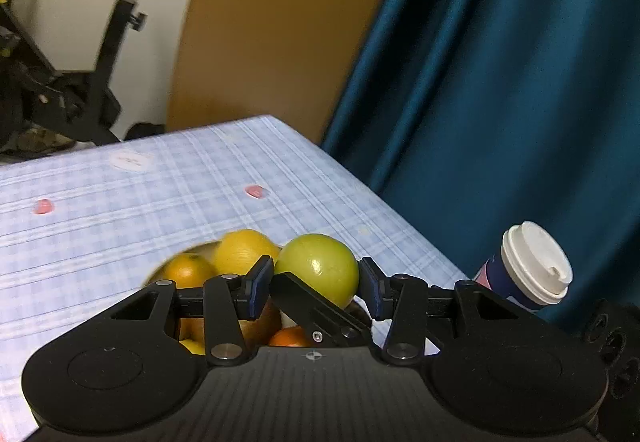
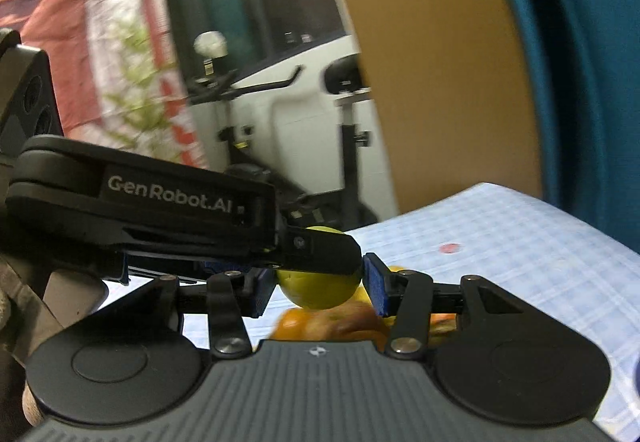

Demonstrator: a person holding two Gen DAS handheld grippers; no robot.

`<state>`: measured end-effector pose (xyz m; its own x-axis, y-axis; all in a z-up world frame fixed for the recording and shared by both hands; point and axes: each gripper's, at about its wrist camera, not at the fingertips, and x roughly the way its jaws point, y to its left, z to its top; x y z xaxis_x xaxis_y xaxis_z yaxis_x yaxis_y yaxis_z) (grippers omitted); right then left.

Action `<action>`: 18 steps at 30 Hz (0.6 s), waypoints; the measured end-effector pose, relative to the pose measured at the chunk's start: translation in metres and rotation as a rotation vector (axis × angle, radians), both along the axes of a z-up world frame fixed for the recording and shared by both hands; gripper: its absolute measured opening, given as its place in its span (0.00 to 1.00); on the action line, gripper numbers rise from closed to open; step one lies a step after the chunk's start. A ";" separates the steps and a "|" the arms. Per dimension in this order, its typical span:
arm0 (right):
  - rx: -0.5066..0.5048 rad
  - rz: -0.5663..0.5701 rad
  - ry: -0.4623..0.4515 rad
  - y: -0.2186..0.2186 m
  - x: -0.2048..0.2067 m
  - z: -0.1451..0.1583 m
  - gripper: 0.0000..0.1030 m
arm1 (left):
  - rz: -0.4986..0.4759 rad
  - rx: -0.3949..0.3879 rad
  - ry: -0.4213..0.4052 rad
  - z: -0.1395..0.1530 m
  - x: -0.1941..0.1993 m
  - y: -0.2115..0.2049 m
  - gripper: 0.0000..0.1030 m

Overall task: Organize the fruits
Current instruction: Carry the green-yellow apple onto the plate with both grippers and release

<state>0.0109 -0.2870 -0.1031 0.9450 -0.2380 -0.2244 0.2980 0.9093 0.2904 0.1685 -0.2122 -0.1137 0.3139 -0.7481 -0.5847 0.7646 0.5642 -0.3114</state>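
Dim indoor light — backgrounds motion-blurred, edges fisheye-bent, a small glint on the green fruit (image 1: 316, 268).

Looks like somebody's living space at home, not a lab. There's an exercise bike (image 1: 100, 53) parked on the far left against a white wall, a teal curtain (image 1: 500, 81) hanging on the right, and a tan board (image 1: 272, 25) between them. The table wears a pale blue checked tablecloth (image 1: 120, 201) with little pink spots, and a takeaway coffee cup (image 1: 528, 266) sits near its right edge.
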 end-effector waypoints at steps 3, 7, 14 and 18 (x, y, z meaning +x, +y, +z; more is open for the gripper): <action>0.024 -0.038 0.008 -0.012 0.001 -0.006 0.48 | -0.020 0.024 0.035 -0.009 0.004 -0.009 0.48; 0.045 -0.056 0.024 -0.024 0.003 -0.013 0.48 | -0.017 0.054 0.040 -0.018 0.004 -0.018 0.48; 0.049 -0.045 0.048 -0.026 -0.001 -0.024 0.48 | -0.006 0.065 0.044 -0.021 0.010 -0.018 0.48; 0.055 -0.056 0.061 -0.027 0.000 -0.027 0.48 | 0.001 0.067 0.038 -0.020 0.007 -0.017 0.48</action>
<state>0.0113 -0.3138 -0.1303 0.9145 -0.2763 -0.2957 0.3671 0.8737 0.3191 0.1755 -0.2293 -0.1341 0.2912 -0.7066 -0.6449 0.7526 0.5854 -0.3015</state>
